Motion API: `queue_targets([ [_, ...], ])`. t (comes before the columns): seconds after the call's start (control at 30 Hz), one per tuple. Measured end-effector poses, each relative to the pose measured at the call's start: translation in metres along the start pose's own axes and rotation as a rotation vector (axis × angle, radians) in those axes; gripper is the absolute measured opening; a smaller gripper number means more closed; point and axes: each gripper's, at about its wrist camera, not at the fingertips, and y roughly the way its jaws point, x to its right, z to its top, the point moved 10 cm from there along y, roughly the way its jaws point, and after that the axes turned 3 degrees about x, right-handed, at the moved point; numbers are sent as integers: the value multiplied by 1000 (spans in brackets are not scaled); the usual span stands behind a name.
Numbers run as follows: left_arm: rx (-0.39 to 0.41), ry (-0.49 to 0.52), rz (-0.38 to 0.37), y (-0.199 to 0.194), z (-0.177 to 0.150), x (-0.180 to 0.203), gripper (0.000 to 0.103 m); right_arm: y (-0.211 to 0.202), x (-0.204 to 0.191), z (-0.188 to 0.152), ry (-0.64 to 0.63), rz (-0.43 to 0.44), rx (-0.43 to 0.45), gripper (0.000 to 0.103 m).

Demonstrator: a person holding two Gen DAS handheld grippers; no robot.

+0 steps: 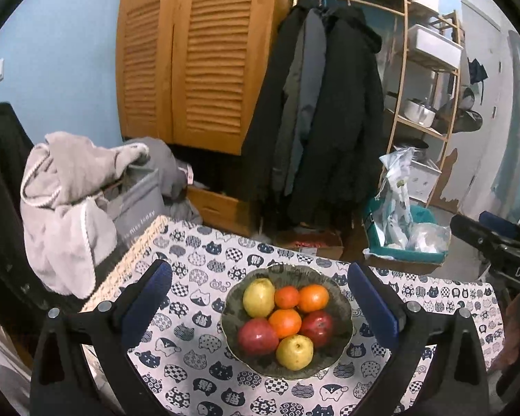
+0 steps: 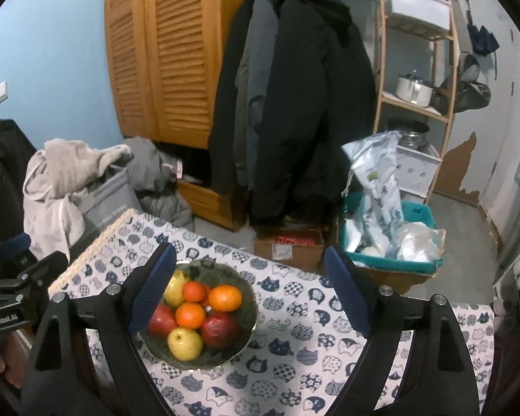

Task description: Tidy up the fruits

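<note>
A dark green bowl stands on the cat-print tablecloth and holds several fruits: two yellow pears, two red apples and three oranges. My left gripper is open and empty, held above and in front of the bowl. In the right wrist view the bowl sits at the left, partly behind my left finger. My right gripper is open and empty, above the bowl's right side. The right gripper shows at the right edge of the left wrist view.
Behind the table are a grey laundry bag with clothes, a wooden louvred wardrobe, hanging dark coats, a cardboard box, a teal crate with plastic bags and a wooden shelf rack.
</note>
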Motion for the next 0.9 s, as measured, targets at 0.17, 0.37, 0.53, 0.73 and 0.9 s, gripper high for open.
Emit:
queue_targets([
  [0.17, 13, 31, 8, -11, 5, 8, 102, -15, 7, 2, -2, -25, 32, 86],
  [0.37, 33, 32, -5, -22, 12, 15, 102, -29, 17, 4, -9, -56, 76, 86],
  [0.53, 45, 57, 30, -26, 17, 18, 102, -40, 26, 6, 8, -59, 105, 86],
  [0.73, 62, 82, 22, -32, 21, 28, 102, -49, 35, 7, 5, -82, 122, 86],
  [0.9, 76, 84, 16, -36, 26, 31, 102, -51, 40, 5, 0, -93, 125, 86],
])
